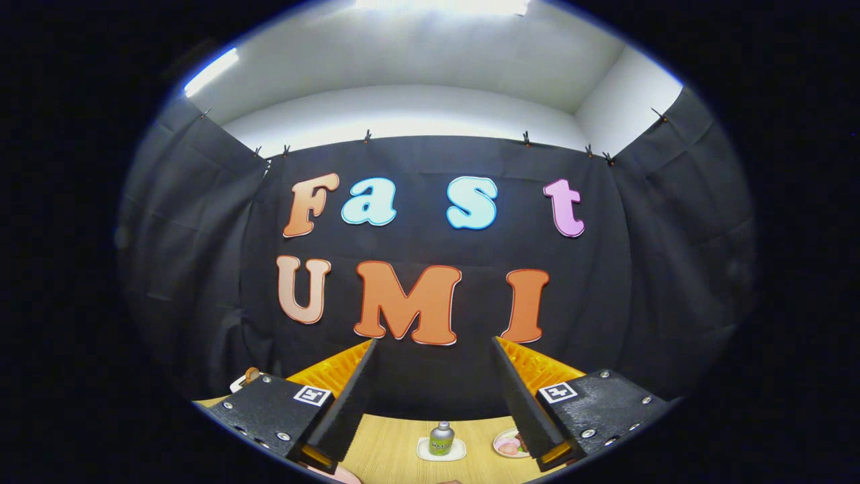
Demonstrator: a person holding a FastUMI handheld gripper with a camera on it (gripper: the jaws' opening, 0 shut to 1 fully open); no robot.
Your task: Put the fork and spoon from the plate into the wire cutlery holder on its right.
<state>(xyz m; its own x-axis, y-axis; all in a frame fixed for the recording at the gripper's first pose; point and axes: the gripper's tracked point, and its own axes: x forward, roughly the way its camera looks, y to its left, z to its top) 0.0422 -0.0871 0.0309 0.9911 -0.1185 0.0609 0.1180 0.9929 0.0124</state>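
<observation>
My gripper (435,341) is open, its two black fingers (349,396) spread wide with nothing between them. They are raised well above the table and aim at the black cloth wall. Below the left finger the pink rim of a plate (341,474) peeks out over the wooden tabletop (390,444). What lies on that plate is hidden.
A small green bottle with a silver cap (441,438) stands on a white coaster between the fingers, far below them. A small dish with pink pieces (506,444) sits by the right finger, partly covered. A brown and white object (246,378) shows beyond the left finger.
</observation>
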